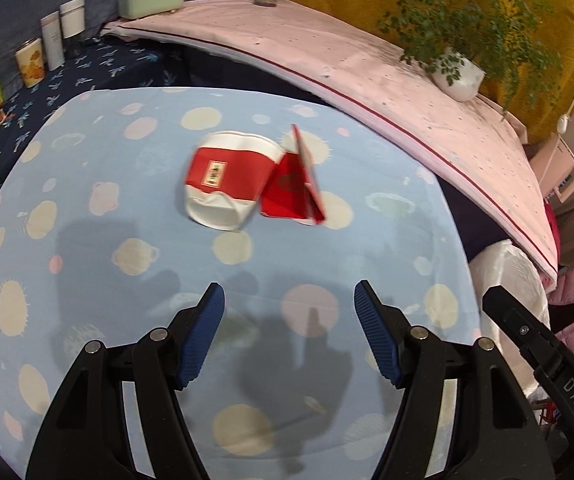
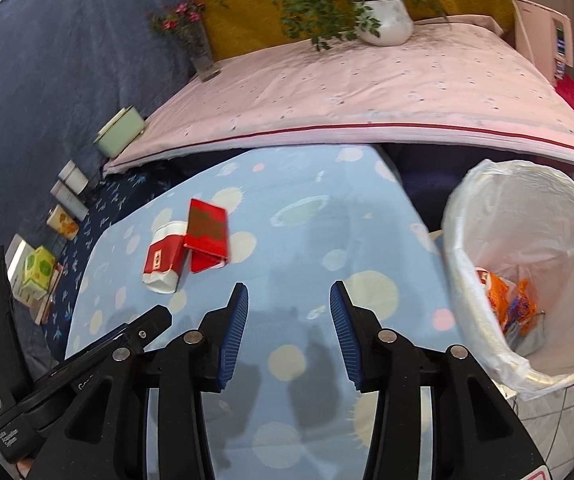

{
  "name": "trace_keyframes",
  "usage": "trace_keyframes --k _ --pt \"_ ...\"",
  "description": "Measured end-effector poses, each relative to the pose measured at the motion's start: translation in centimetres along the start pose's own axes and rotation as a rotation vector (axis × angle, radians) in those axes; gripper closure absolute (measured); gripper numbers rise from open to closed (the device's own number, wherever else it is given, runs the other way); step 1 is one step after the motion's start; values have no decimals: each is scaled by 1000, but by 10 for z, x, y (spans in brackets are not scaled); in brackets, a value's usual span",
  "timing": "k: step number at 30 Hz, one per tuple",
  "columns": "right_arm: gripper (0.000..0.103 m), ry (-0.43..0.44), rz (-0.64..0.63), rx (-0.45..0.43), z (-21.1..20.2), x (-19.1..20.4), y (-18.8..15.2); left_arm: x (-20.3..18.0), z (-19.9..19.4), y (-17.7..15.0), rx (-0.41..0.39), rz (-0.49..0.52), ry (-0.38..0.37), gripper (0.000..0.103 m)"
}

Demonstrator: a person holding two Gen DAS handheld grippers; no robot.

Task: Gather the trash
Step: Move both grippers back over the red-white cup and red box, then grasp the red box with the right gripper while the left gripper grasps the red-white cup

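Two trash pieces [image 1: 231, 184] lie mid-table [image 1: 87, 280], edges well apart.

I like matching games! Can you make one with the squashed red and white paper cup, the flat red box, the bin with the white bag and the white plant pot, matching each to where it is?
1 squashed red and white paper cup
2 flat red box
3 white-bagged bin
4 white plant pot

A on the pink cloth
B beside the blue spotted table
C lying on its side
D propped against the cup

1-C, 2-D, 3-B, 4-A
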State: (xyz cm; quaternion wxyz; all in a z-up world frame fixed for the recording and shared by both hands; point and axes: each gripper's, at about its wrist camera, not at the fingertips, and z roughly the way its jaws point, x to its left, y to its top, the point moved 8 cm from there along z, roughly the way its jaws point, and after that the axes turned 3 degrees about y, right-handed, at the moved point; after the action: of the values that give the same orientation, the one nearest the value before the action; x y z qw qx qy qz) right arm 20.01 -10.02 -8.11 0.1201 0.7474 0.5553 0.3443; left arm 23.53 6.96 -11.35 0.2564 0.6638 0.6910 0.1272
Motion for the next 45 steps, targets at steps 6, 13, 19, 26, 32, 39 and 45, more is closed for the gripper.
trace_keyframes --k 6,13,19,26,32,39,45 --pt "61 19 -59 35 28 30 -2 32 9 11 2 -26 36 39" --pt "61 43 -116 68 64 64 4 61 21 28 5 -33 63 39" --pt "61 51 -158 101 101 87 10 80 32 41 12 -44 68 38" --pt "61 31 -193 135 143 98 16 80 44 59 7 -40 36 27" --pt "61 9 -148 146 166 82 25 71 65 68 23 -39 14 19" --pt "92 17 -112 141 165 63 27 57 92 71 58 -25 12 16" --pt "97 34 -72 136 159 53 24 49 105 68 75 -19 8 16"
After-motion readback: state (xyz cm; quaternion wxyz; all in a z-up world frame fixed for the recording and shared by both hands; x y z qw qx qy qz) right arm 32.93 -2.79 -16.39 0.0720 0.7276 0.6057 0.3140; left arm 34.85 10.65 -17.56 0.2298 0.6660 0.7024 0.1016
